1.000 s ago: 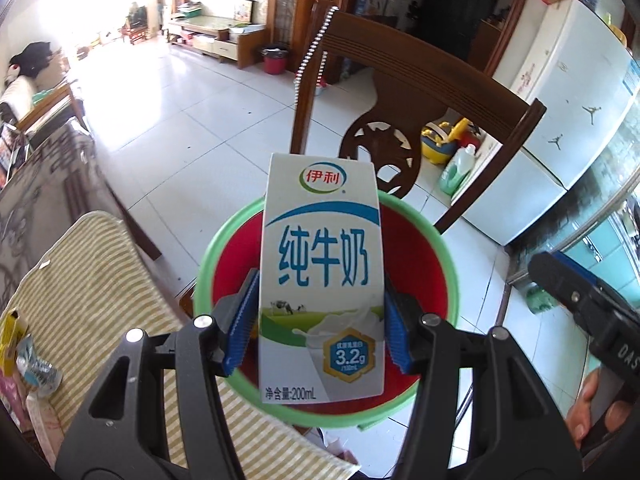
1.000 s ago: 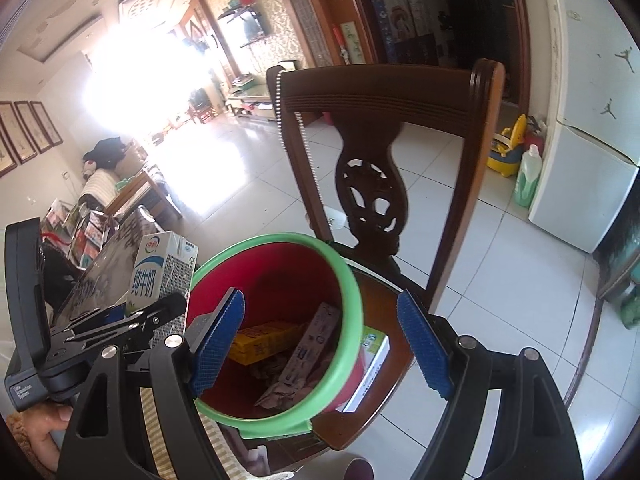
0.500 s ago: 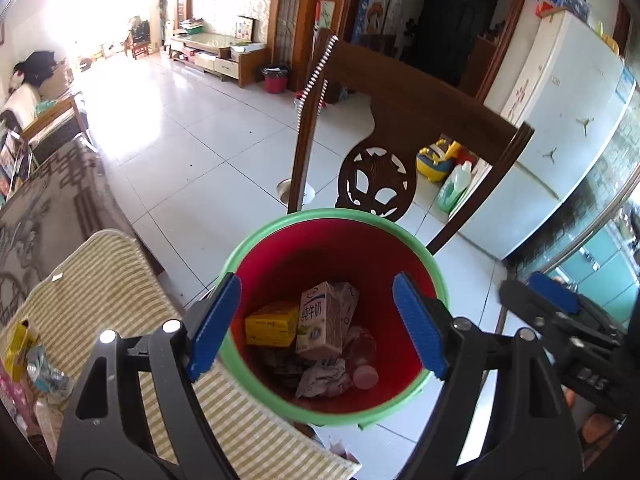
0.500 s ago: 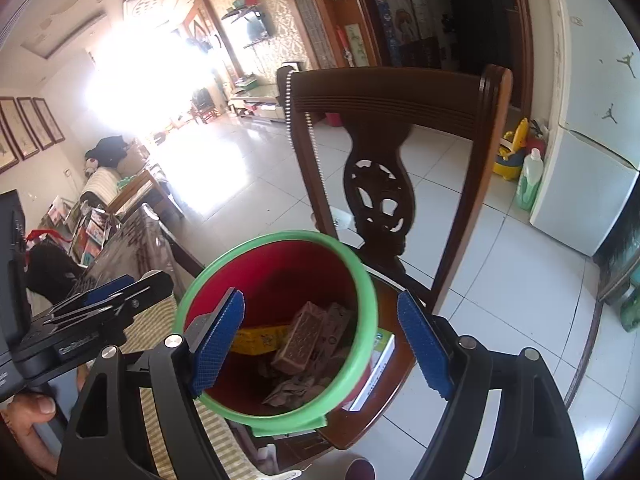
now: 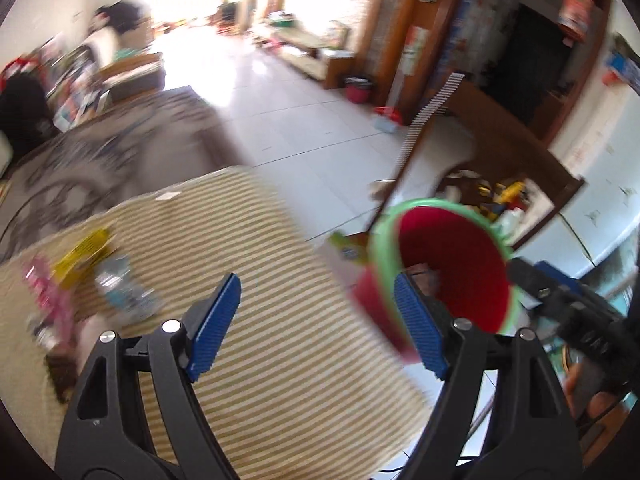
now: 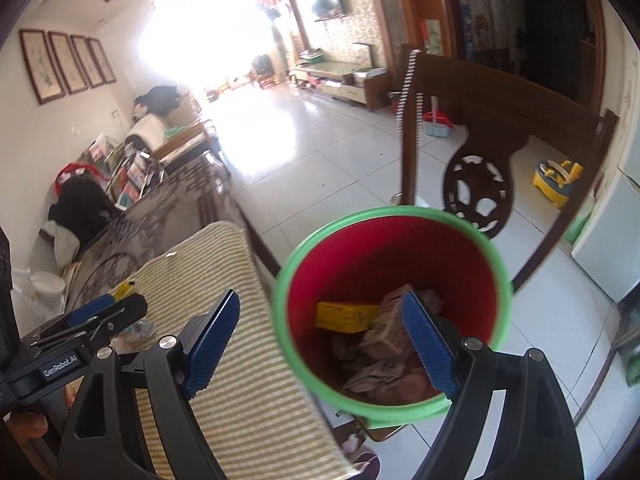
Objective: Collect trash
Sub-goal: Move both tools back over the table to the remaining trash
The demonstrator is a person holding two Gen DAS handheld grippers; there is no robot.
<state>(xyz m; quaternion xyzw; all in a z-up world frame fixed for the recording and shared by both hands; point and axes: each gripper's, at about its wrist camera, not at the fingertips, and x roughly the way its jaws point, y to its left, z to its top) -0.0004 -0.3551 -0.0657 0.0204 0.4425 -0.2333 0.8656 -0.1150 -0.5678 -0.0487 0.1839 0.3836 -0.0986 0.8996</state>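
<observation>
A red bucket with a green rim (image 6: 394, 308) stands on a wooden chair and holds a yellow box (image 6: 346, 316), a milk carton (image 6: 390, 324) and crumpled wrappers. In the left wrist view the bucket (image 5: 452, 264) is at the right. My left gripper (image 5: 318, 320) is open and empty above the striped tablecloth (image 5: 280, 340). My right gripper (image 6: 320, 340) is open and empty just before the bucket's near rim. Trash lies at the cloth's left: a yellow packet (image 5: 82, 258), a crushed clear bottle (image 5: 124, 292) and a pink wrapper (image 5: 44, 300).
The dark wooden chair back (image 6: 500, 104) rises behind the bucket. A patterned dark sofa (image 5: 100, 156) lies beyond the table. A white fridge (image 6: 612, 248) stands at the right. The left gripper's body (image 6: 72, 340) shows at the left of the right wrist view.
My left gripper let the milk carton drop into the bucket a second ago, then swung left over the striped cloth towards the trash. My right gripper turned slightly left.
</observation>
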